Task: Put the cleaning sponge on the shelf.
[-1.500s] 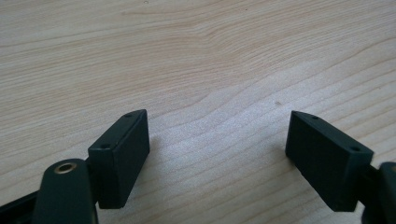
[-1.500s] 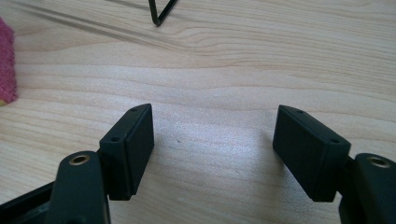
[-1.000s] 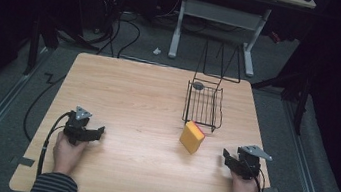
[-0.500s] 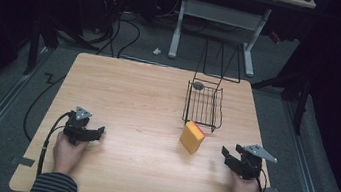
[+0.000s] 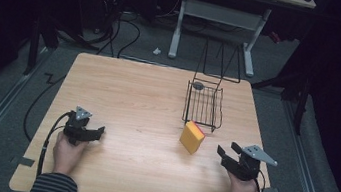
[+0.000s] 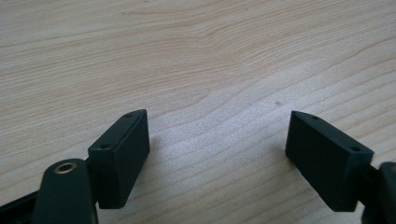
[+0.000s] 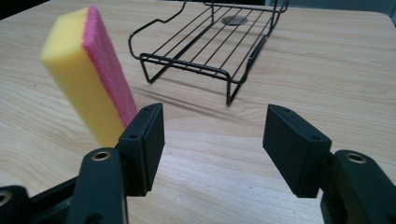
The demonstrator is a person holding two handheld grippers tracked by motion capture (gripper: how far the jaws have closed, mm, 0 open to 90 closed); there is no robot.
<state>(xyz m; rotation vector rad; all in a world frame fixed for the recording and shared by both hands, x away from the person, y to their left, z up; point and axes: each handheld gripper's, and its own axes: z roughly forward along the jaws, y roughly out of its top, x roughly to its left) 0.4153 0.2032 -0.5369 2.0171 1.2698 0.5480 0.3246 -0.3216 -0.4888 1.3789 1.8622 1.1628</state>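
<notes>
A yellow sponge with a pink scouring face [image 5: 192, 137] [image 7: 88, 74] stands on edge on the wooden table [image 5: 132, 101], just in front of a black wire basket [image 5: 202, 123] [image 7: 187, 60]. My right gripper [image 5: 226, 148] [image 7: 212, 135] hovers to the right of the sponge and points toward it. It is open, its jaws have just been opening a little, and nothing is between them. The sponge sits beyond its left fingertip. My left gripper [image 5: 98, 134] [image 6: 217, 140] rests open at the table's front left, over bare wood.
A small grey disc [image 5: 198, 86] [image 7: 234, 20] lies at the basket's far end. A wire frame [image 5: 221, 63] rises behind the basket at the table's back edge. Beyond it stand a desk's legs and floor cables.
My right gripper has risen a little off the table and edged toward the sponge. The left gripper, the sponge and the basket have stayed in place.
</notes>
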